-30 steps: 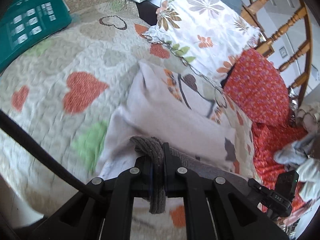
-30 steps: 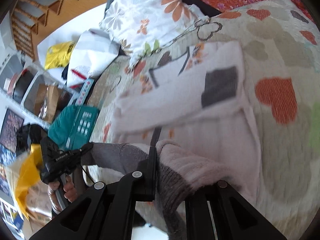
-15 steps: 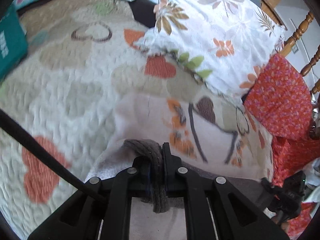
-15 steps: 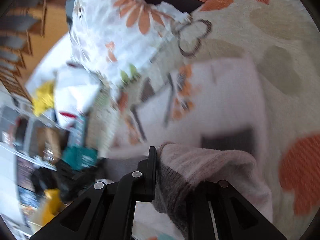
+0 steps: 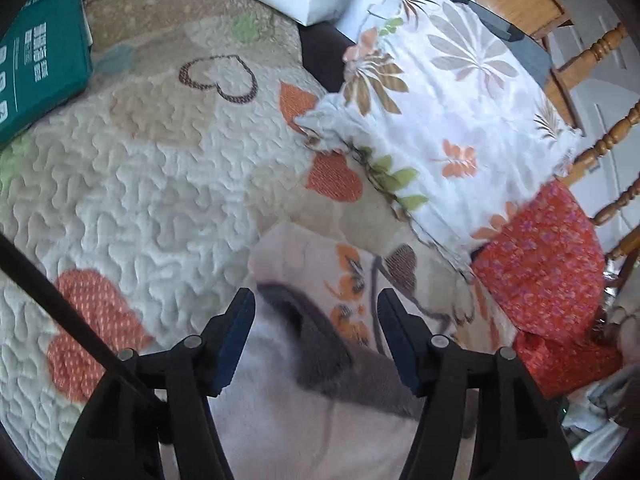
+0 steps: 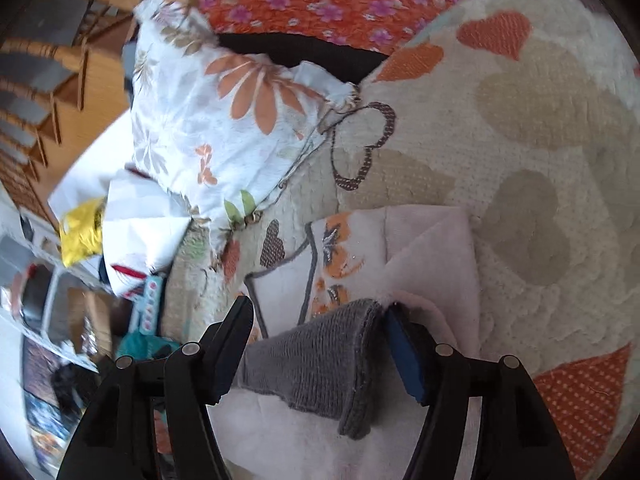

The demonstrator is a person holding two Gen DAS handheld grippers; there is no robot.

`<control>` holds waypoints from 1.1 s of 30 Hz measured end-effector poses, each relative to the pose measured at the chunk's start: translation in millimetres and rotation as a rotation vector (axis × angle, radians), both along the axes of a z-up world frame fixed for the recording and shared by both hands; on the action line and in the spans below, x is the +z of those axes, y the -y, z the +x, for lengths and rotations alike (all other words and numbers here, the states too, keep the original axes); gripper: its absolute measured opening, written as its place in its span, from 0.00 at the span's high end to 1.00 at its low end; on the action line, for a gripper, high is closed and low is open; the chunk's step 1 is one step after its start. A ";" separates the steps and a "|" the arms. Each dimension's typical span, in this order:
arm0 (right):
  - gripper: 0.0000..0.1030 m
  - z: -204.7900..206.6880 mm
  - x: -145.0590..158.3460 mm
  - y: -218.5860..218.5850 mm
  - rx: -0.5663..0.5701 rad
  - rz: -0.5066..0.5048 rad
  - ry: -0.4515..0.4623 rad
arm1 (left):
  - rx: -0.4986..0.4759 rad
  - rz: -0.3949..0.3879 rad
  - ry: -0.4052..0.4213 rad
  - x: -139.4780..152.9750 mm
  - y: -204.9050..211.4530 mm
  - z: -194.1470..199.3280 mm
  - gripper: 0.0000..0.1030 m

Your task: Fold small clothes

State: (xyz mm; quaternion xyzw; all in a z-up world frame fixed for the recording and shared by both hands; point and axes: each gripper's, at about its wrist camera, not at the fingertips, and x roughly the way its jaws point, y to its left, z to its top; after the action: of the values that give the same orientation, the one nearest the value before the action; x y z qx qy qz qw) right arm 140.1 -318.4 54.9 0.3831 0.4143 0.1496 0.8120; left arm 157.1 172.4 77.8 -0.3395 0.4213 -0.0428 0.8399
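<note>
While both sets of jaws have just been opening, the left gripper (image 5: 316,312) and right gripper (image 6: 318,320) stand apart over the soft pale pink top with grey knitted cuffs (image 6: 432,248). It lies folded on the white heart-patterned quilt (image 5: 152,200). Farther off sits a white flowery pillow (image 5: 448,120).

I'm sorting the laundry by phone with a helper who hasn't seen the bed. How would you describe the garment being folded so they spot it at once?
Find the heart-patterned quilt and the white floral pillow on it. Just in front of that pillow lies a pale pink fleecy garment. Its grey ribbed knit cuff and orange butterfly print set it apart from the quilt's hearts.
</note>
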 end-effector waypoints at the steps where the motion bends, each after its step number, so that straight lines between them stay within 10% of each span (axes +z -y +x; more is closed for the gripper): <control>1: 0.31 -2.7 4.5 -3.3 0.010 -0.020 0.005 | -0.024 -0.003 0.004 2.1 0.9 -4.6 0.38; 10: 0.31 -37.6 19.5 -14.8 0.057 -0.264 0.020 | -0.283 0.050 -0.001 1.1 24.2 -42.9 0.37; 19: 0.46 -45.5 8.3 -85.9 0.346 -0.206 0.058 | -0.375 0.182 -0.094 -23.6 59.3 -6.8 0.37; 26: 0.46 13.7 -20.2 -154.0 0.507 -0.486 -0.030 | -0.278 0.198 -0.122 -43.0 72.9 43.4 0.37; 33: 0.46 94.6 -8.6 -162.2 0.377 -0.703 0.014 | -0.090 0.202 0.003 -17.7 51.1 55.3 0.34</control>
State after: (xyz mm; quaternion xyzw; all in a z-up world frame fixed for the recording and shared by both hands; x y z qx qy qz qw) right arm 234.7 -156.1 46.3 -0.0019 0.4975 0.1479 0.8548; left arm 212.4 121.3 60.2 -0.2338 0.4369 -0.0381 0.8678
